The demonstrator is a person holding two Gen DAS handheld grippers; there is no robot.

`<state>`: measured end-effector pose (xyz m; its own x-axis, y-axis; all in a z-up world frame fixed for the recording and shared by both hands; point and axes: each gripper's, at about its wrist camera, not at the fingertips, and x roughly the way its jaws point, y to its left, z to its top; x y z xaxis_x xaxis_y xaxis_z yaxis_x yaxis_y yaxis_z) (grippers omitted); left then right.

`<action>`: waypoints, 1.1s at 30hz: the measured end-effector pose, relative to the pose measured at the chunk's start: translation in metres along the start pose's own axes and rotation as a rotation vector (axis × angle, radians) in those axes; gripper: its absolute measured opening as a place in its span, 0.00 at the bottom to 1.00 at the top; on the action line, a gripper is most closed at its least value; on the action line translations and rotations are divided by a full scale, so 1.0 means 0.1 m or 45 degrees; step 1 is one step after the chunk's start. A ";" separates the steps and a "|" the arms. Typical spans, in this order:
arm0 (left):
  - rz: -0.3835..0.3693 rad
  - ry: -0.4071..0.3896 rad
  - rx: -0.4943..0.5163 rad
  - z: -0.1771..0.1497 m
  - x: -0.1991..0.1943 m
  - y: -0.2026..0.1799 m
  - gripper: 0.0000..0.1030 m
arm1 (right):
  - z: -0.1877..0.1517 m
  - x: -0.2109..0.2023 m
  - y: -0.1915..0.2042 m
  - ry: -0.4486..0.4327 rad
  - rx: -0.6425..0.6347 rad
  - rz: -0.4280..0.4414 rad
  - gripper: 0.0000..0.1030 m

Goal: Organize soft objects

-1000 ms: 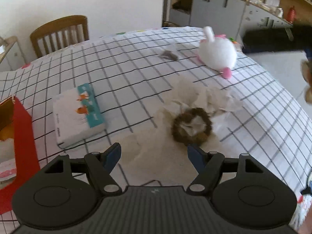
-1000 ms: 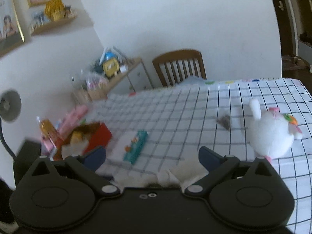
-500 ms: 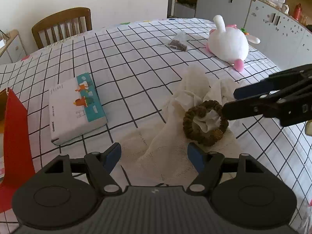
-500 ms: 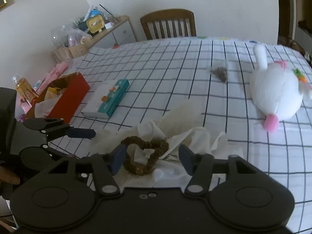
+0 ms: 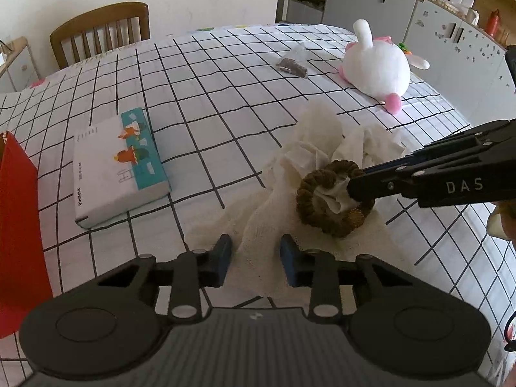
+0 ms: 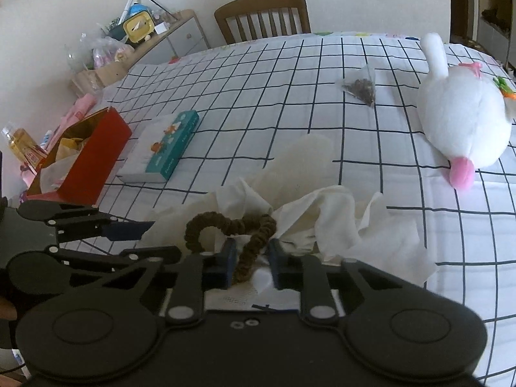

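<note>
Jaws of right gripper (image 6: 250,259) just closed, pinching brown scrunchie (image 5: 332,204).
Left gripper (image 5: 254,258) jaws narrowed, pressing cream cloth (image 5: 309,251) edge just beside scrunchie; white plush rabbit (image 5: 377,69) lies well beyond scrunchie on checked tabletop (image 5: 209,74).

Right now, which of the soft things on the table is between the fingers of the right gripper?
The brown scrunchie, ringed around the white cloth; the right gripper pinches its band. The white plush bunny lies apart, untouched.
</note>
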<state>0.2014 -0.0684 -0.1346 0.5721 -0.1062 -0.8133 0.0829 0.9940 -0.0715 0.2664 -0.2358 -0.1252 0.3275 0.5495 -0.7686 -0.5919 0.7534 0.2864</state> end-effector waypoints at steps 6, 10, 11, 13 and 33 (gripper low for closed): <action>-0.029 -0.031 -0.035 0.01 -0.09 -0.01 0.10 | 0.00 -0.10 0.05 -0.040 -0.031 -0.004 0.07; -0.044 -0.077 -0.056 0.04 -0.22 -0.03 0.07 | 0.01 -0.25 0.14 -0.111 -0.072 -0.006 0.06; -0.052 -0.092 -0.063 0.05 -0.26 -0.04 0.06 | 0.02 -0.30 0.15 -0.129 -0.073 -0.006 0.06; -0.071 -0.123 -0.090 0.08 -0.35 -0.03 0.06 | 0.04 -0.40 0.16 -0.167 -0.074 -0.003 0.06; -0.166 -0.413 -0.226 0.51 -1.26 0.23 0.05 | 0.19 -1.24 0.10 -0.421 -0.015 -0.048 0.06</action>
<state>0.1731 -0.0339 -0.0043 0.7968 -0.2064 -0.5678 0.0457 0.9577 -0.2841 0.2337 -0.2896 -0.0159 0.5692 0.6105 -0.5507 -0.5829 0.7720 0.2533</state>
